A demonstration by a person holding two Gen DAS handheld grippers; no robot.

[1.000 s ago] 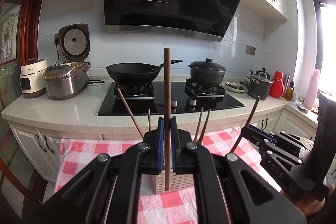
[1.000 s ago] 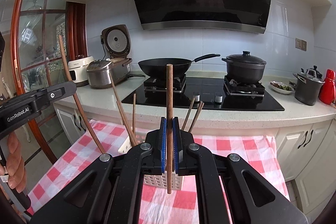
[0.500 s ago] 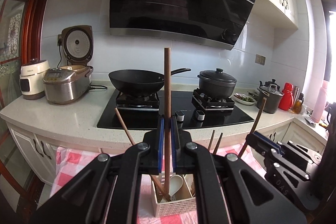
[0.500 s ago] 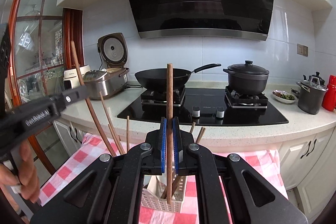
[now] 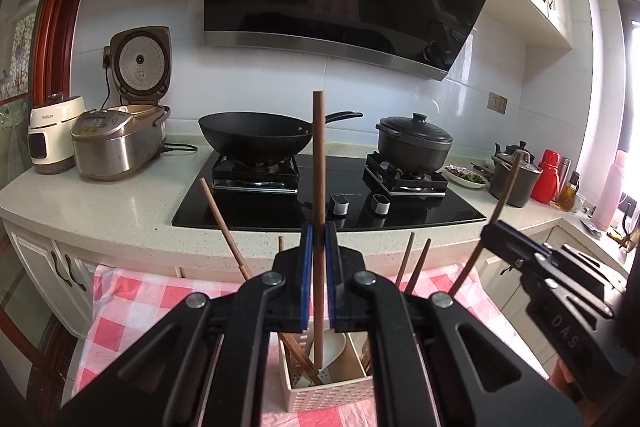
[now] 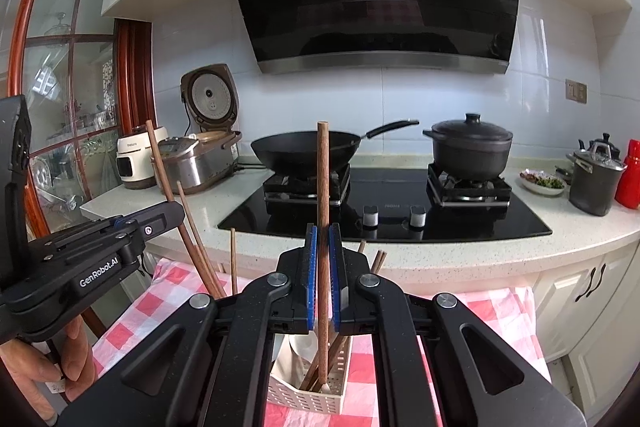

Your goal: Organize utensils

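From where the left hand-held gripper (image 5: 316,279) looks, its own black arms cover most of the cream basket (image 5: 326,393), so only the front wall and a slice of the inside show, and the lower ends of the chopsticks (image 5: 228,227) leaning there vanish behind those arms. The right hand-held gripper (image 6: 323,281) blocks the basket (image 6: 308,395) the same way, and the checked cloth (image 6: 496,319) on the table runs off the bottom edge. The food in the small dish (image 6: 542,183) by the stove is too small to make out.
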